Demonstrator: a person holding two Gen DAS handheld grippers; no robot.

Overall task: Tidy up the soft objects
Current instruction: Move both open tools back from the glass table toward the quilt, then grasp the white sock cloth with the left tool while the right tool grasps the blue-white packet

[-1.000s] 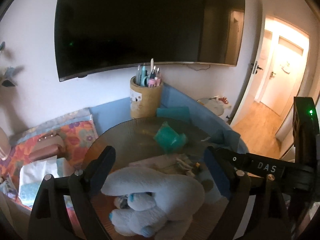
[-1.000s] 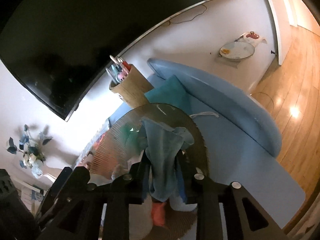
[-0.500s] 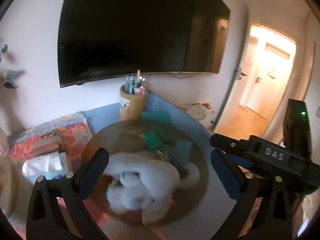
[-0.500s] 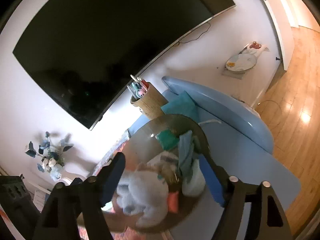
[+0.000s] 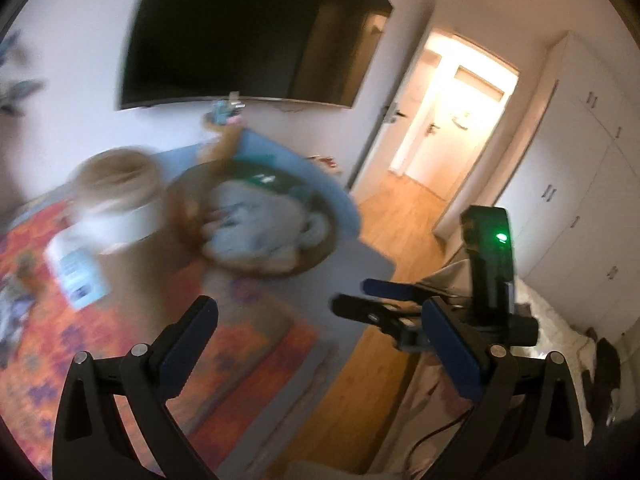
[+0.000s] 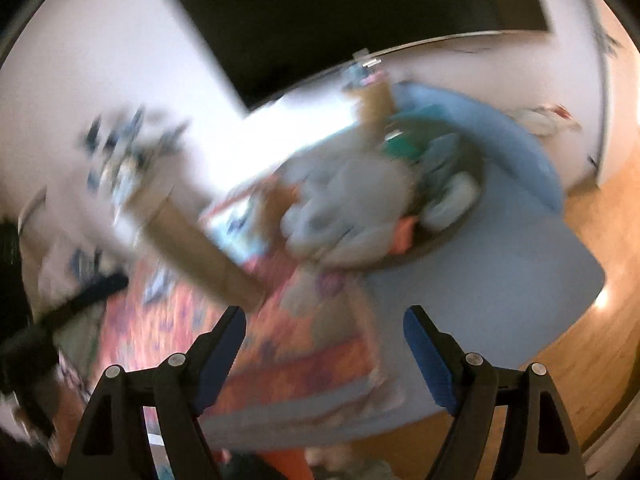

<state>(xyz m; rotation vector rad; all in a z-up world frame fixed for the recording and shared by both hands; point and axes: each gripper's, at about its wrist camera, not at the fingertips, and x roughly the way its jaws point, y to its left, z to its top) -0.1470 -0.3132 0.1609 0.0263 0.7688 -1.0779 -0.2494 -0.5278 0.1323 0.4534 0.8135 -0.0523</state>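
Both views are blurred by motion. A round brown woven basket (image 5: pixel 316 258) holds a pale blue plush toy (image 5: pixel 256 228), a teal cloth and other soft items. It also shows in the right wrist view (image 6: pixel 452 236) with the plush toy (image 6: pixel 344 208) on top. My left gripper (image 5: pixel 320 332) is open and empty, well back from the basket. My right gripper (image 6: pixel 324 332) is open and empty, also well back. It shows in the left wrist view (image 5: pixel 356 300) at the right.
The basket sits on a blue mat (image 6: pixel 520 280) beside an orange floral cloth (image 5: pixel 80 344). A wicker cup with pens (image 5: pixel 220 136) stands behind it under a wall TV (image 5: pixel 248 32). A white container (image 5: pixel 116 200) is at left. An open doorway (image 5: pixel 452 120) and wooden floor lie right.
Both grippers have let go and pulled back and up from the basket. The plush toy and the blue cloth now lie in the basket. The right gripper has opened.
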